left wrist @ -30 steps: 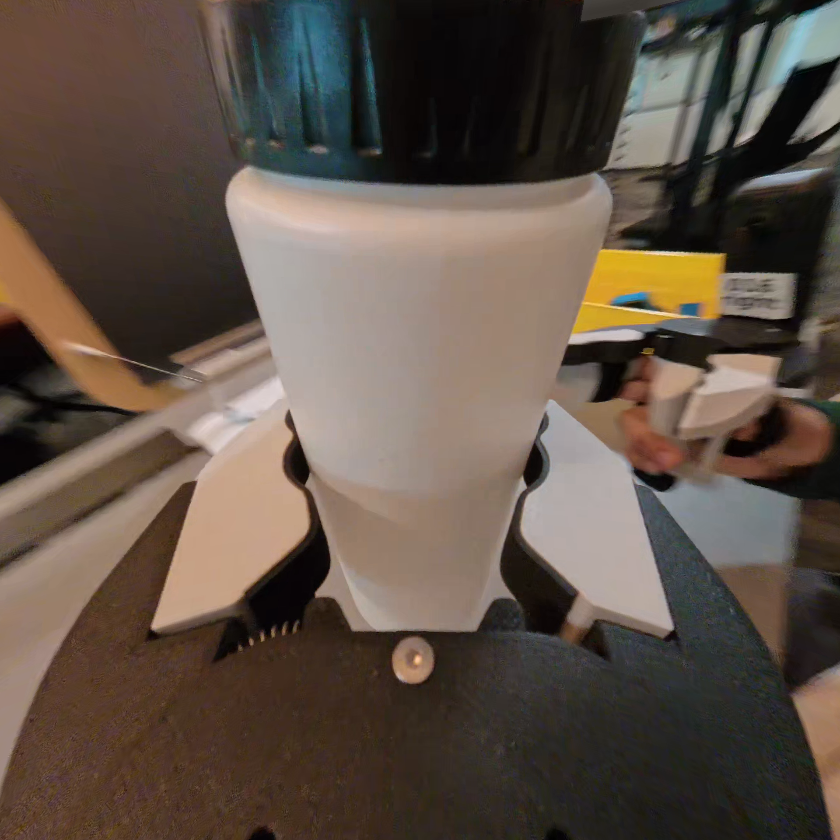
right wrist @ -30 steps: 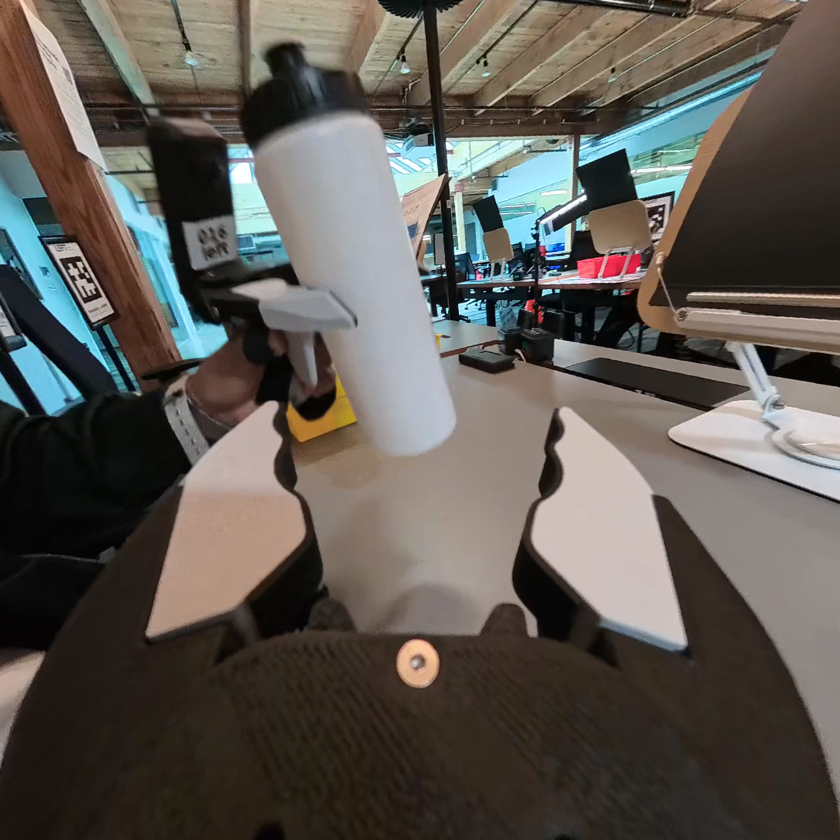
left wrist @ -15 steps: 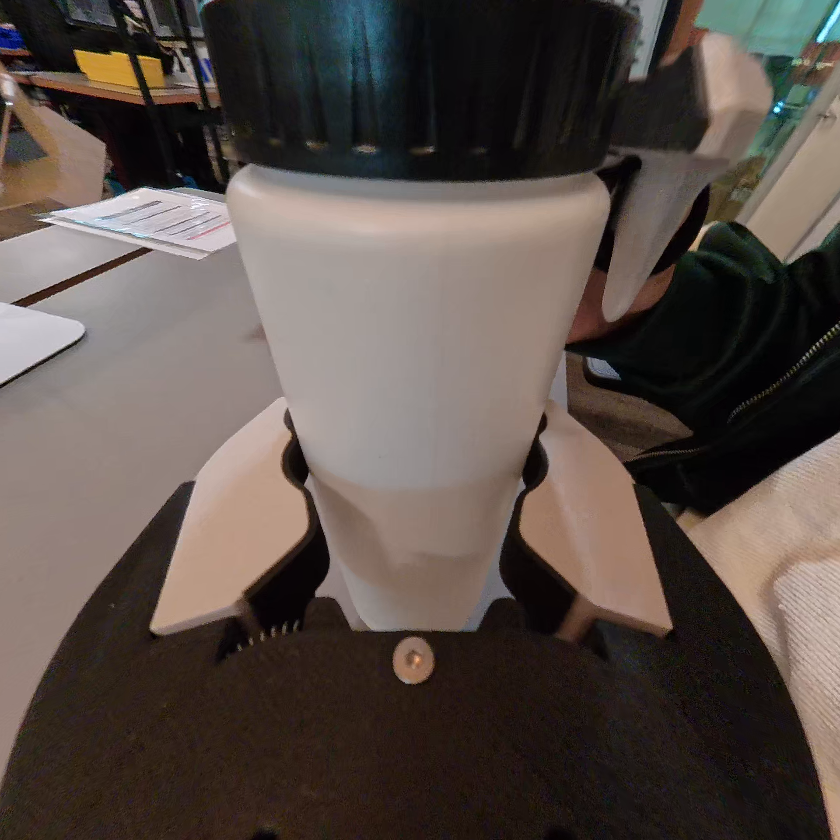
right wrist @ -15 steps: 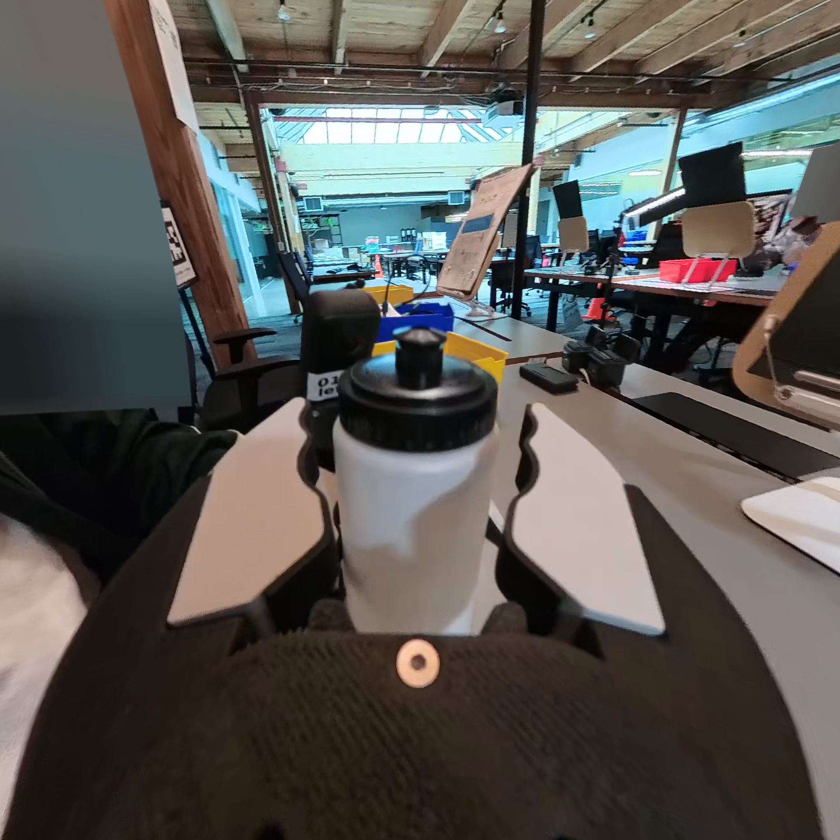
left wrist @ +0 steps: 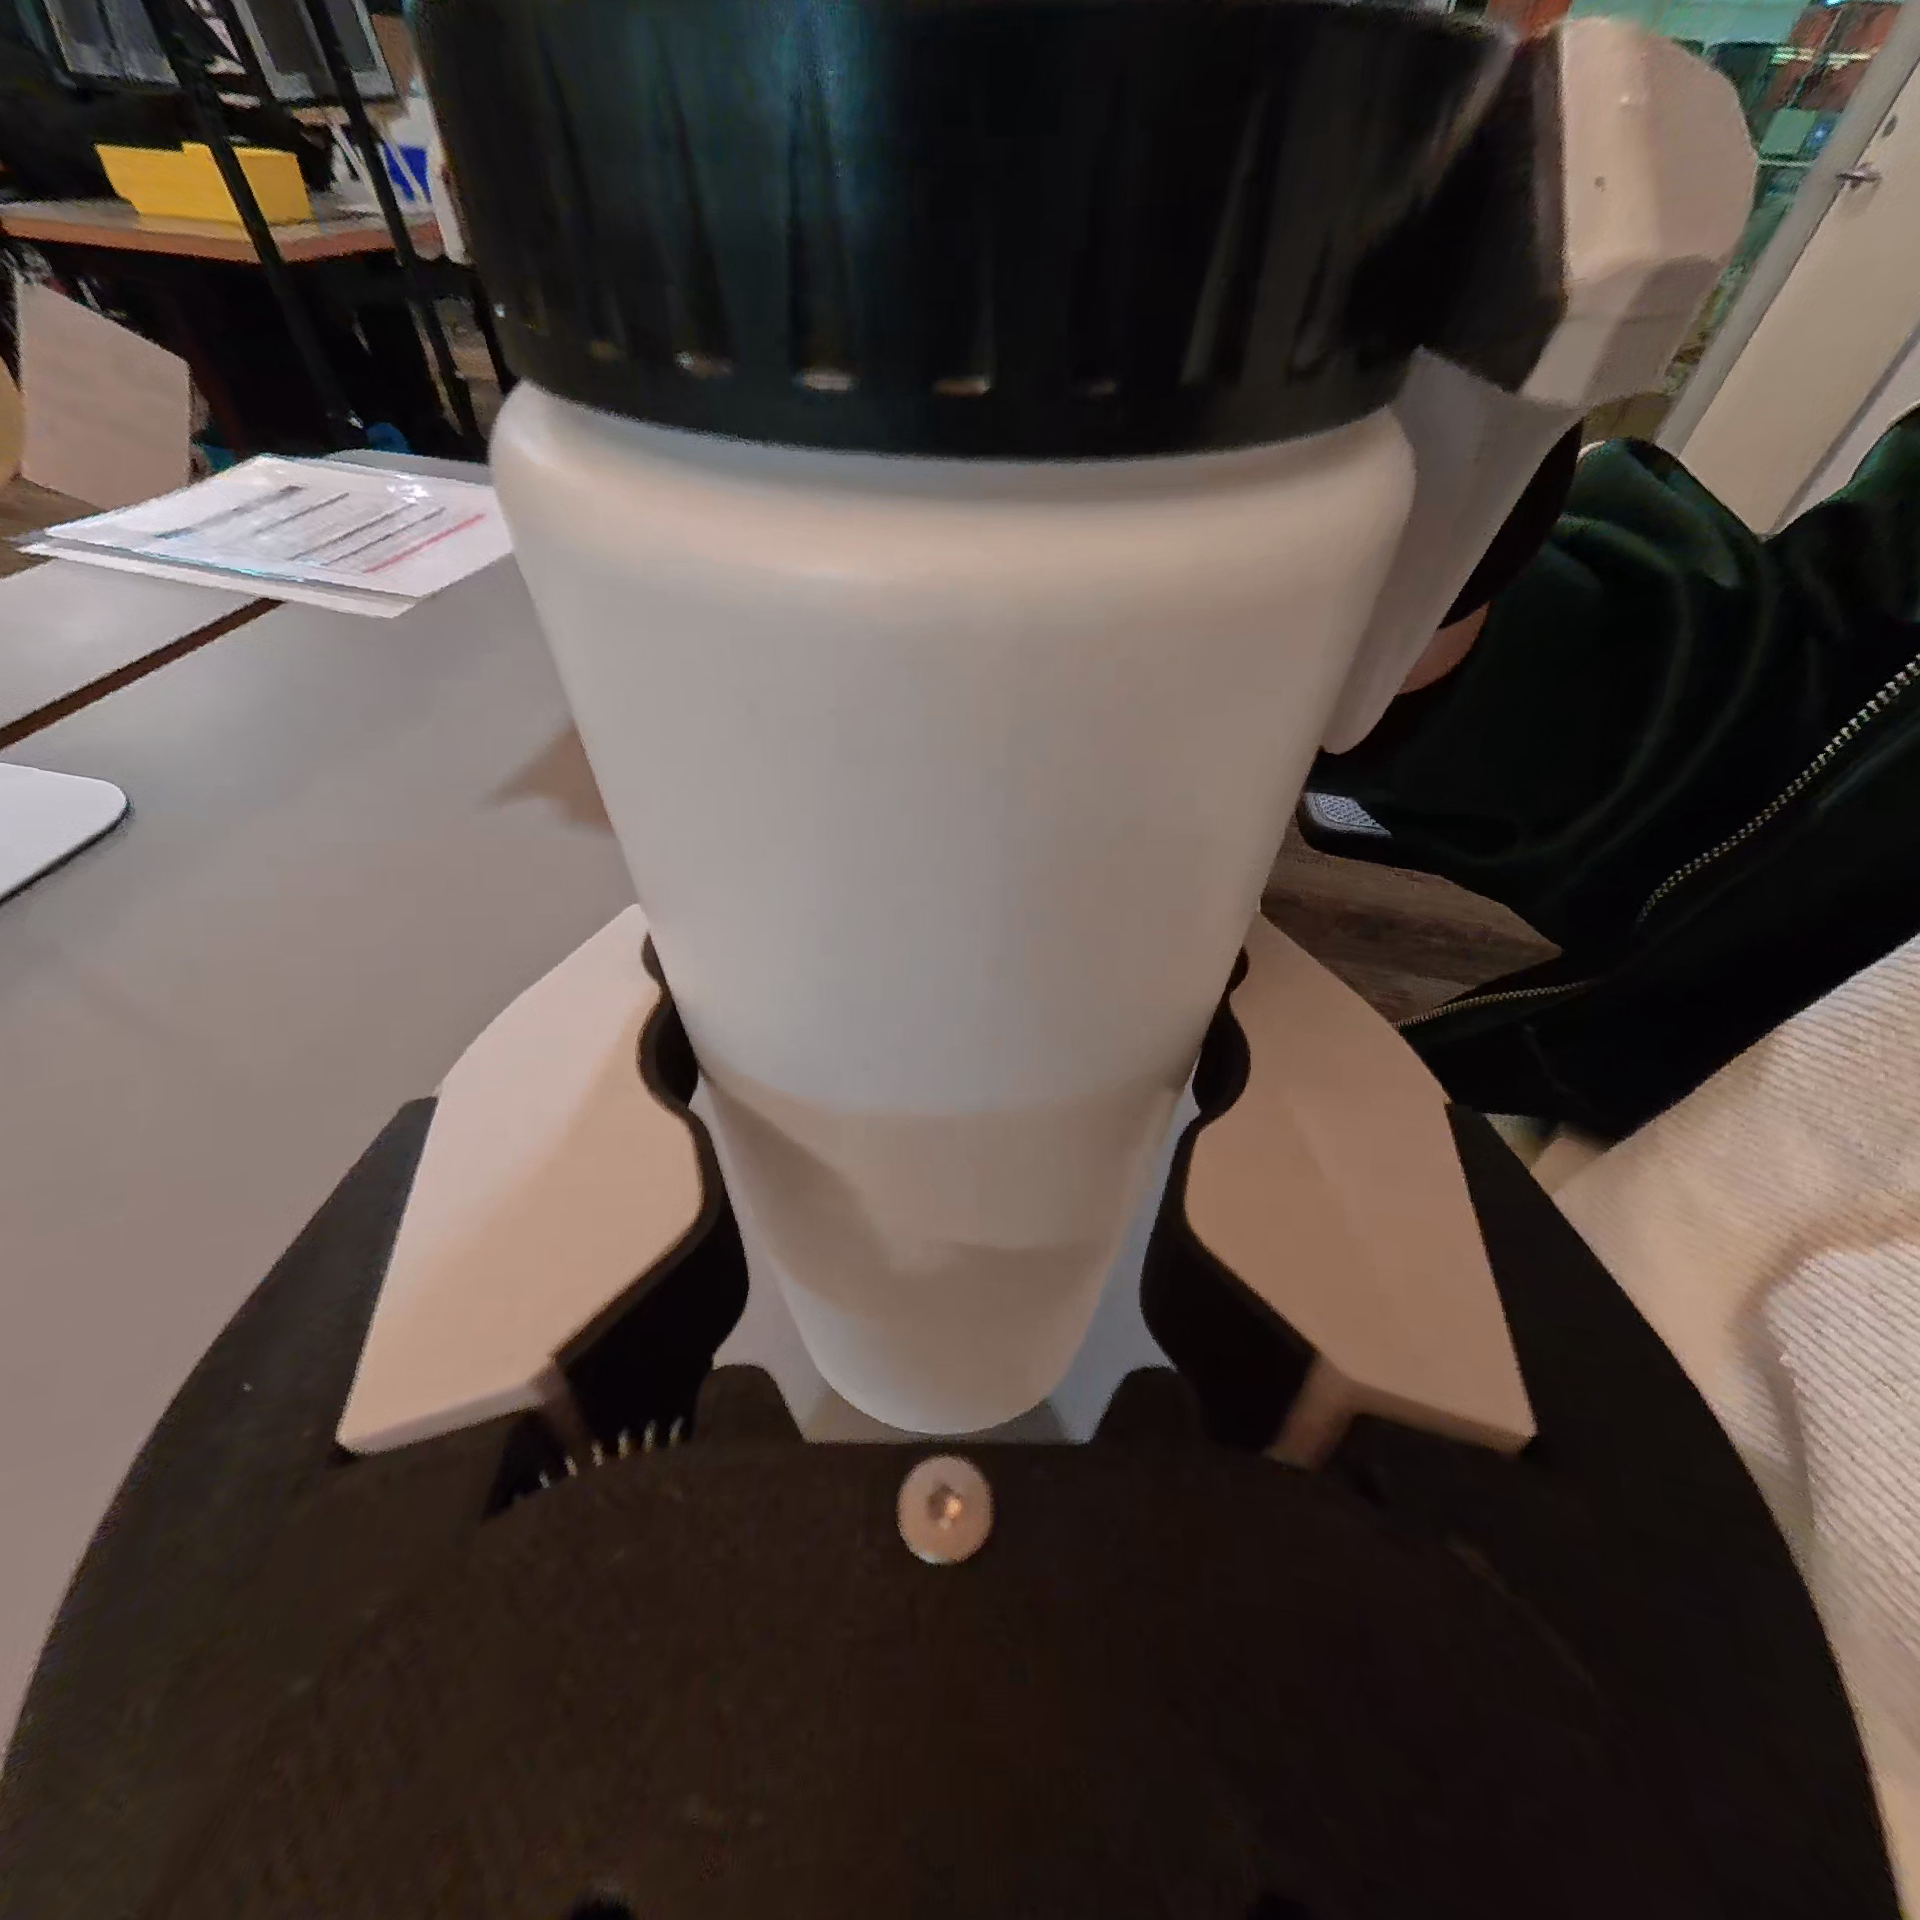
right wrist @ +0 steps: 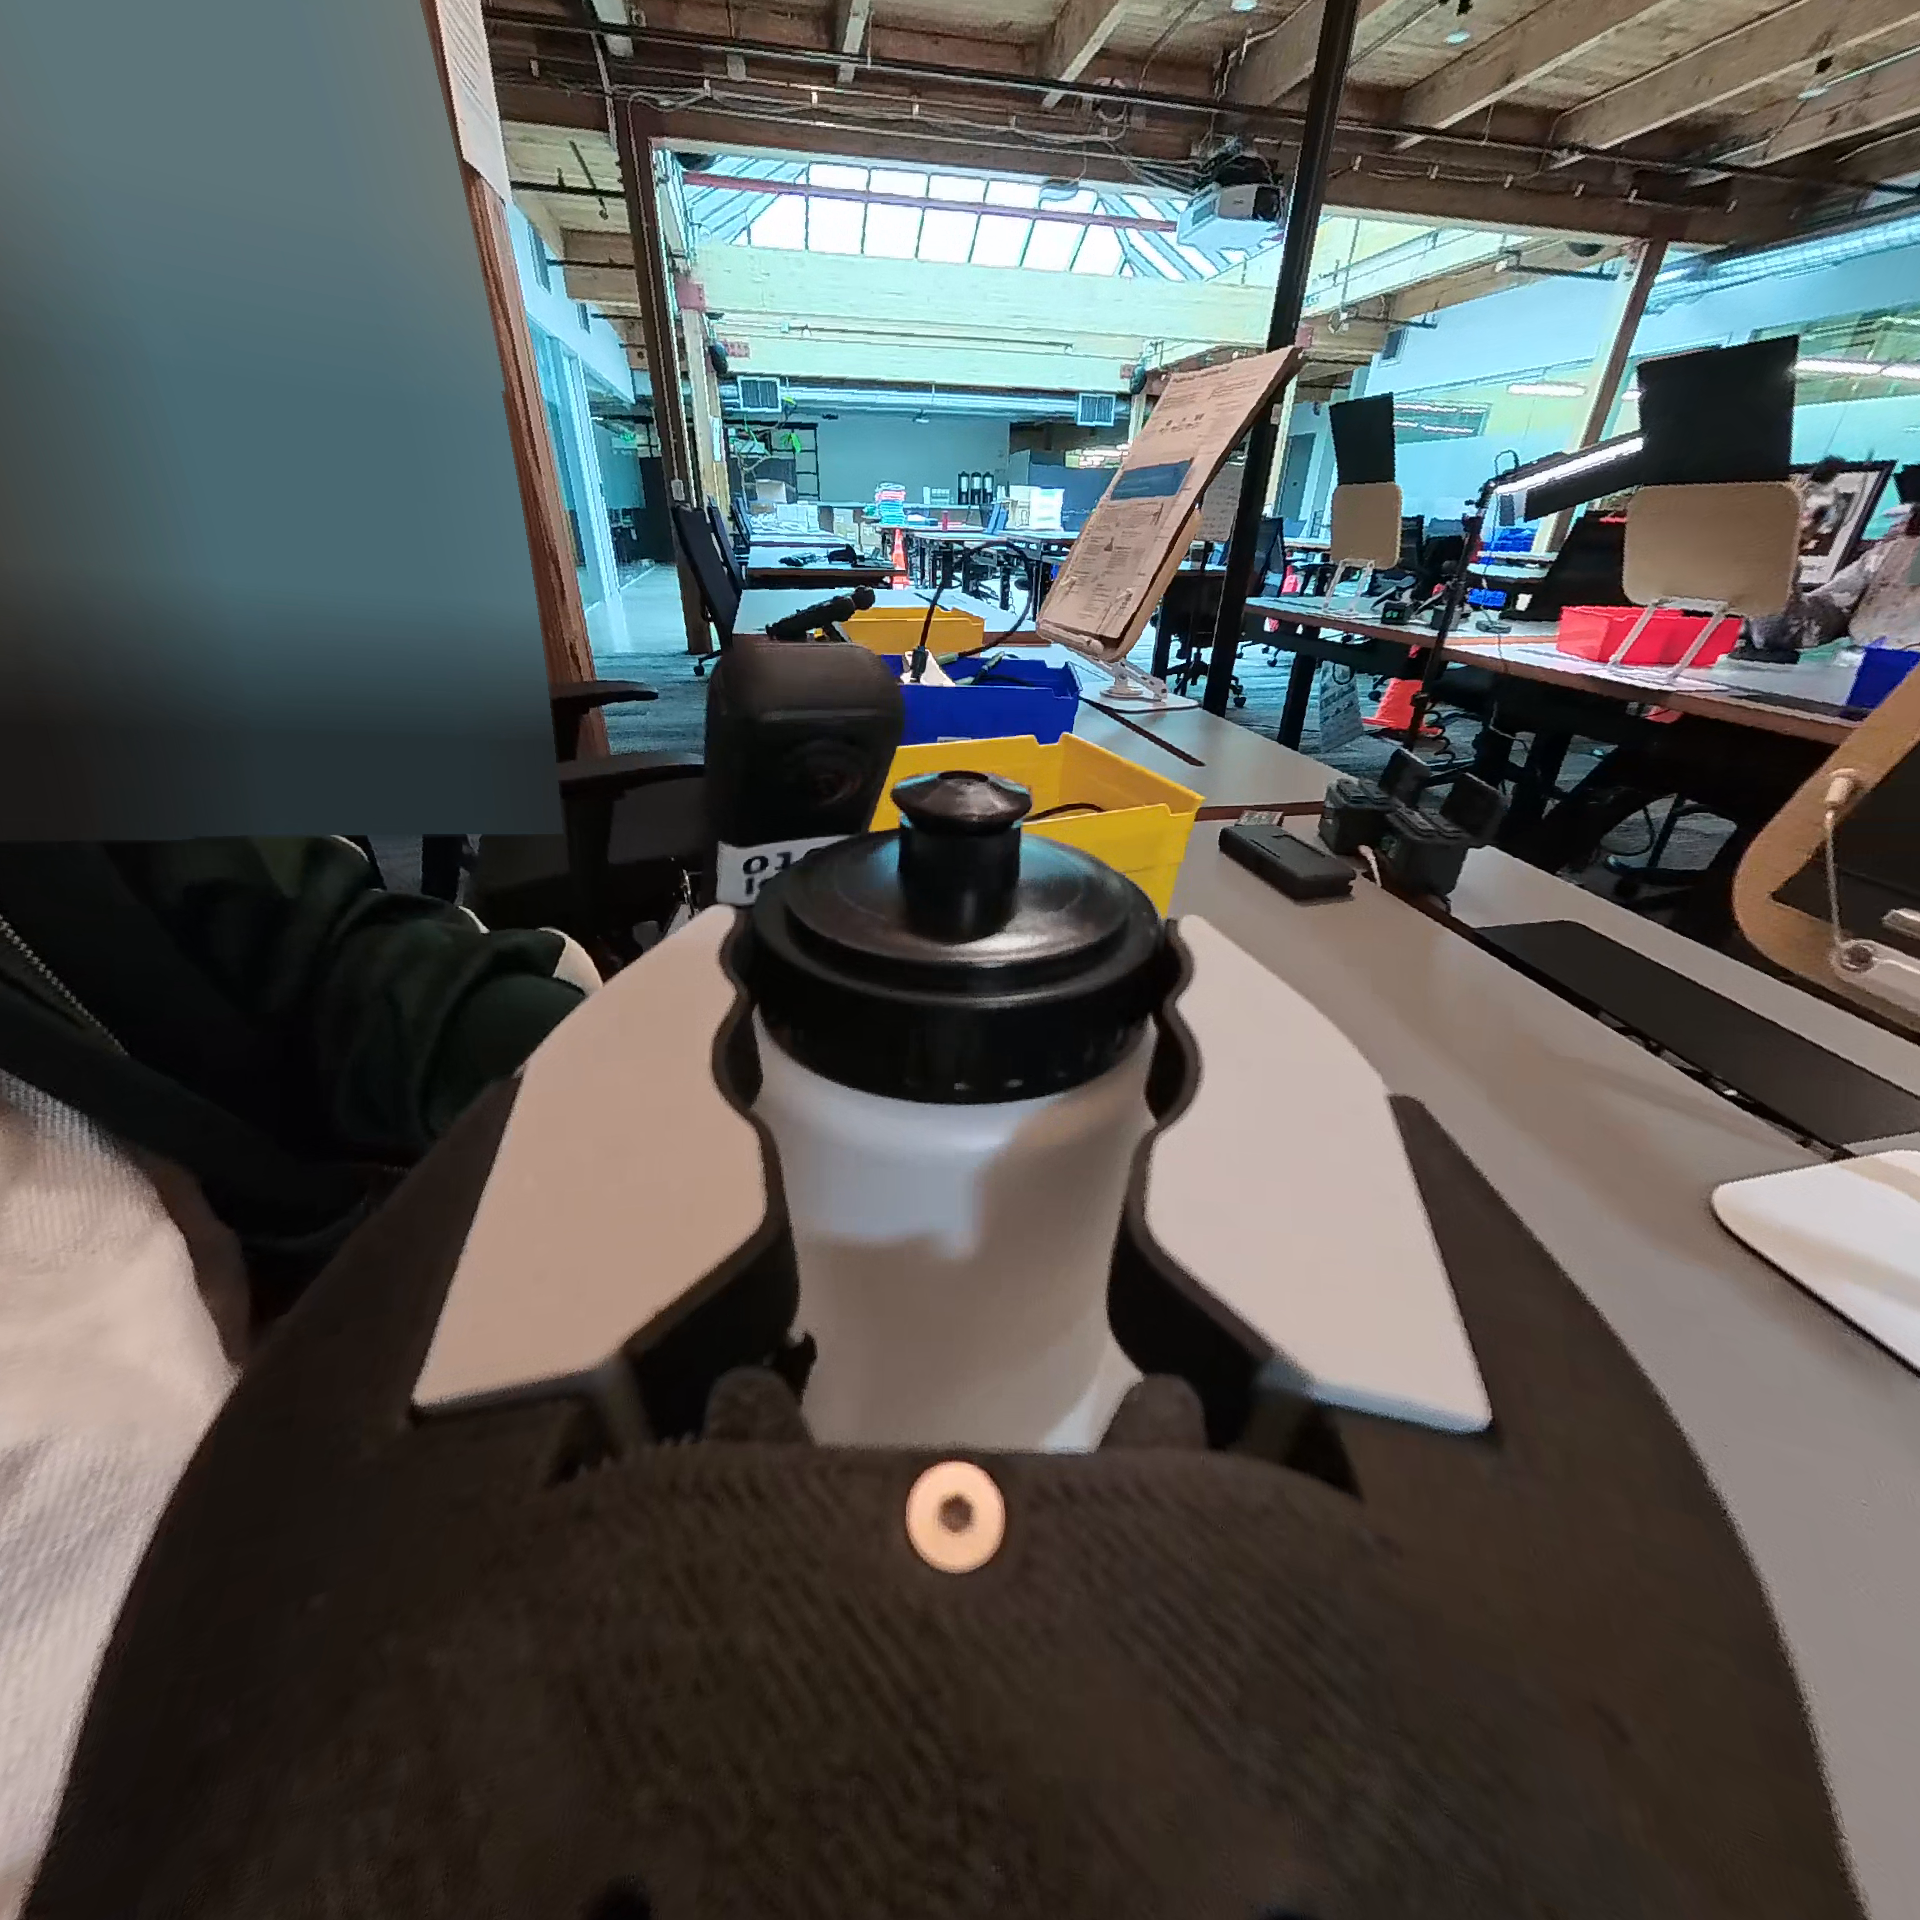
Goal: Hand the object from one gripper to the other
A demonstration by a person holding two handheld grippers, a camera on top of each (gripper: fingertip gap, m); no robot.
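Bottle: I see the white bottle (left wrist: 935, 790) with black cap (right wrist: 951, 935) held above the grey tabletop (left wrist: 260, 883).
Left gripper (left wrist: 940, 1049): jaws pinching the bottle's lower body.
Right gripper (right wrist: 951, 1049): jaws closed against the bottle just under the cap.
Background: yellow bin (right wrist: 1101, 821) behind.

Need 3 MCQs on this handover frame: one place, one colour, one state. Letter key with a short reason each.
1. Where does the yellow bin sit, seen from the right wrist view?
A. behind the bottle
B. under the tongs
C. on the floor

2. What colour is the bottle cap?
A. white
B. black
C. red

3. What are the left tongs doing?
A. shut on the white bottle
B. open and empty
C. resting on the table

Key: 1 A, the bin stands on the table beyond the cap. 2 B, the ribbed cap is black. 3 A, both fingers press the bottle's sides.
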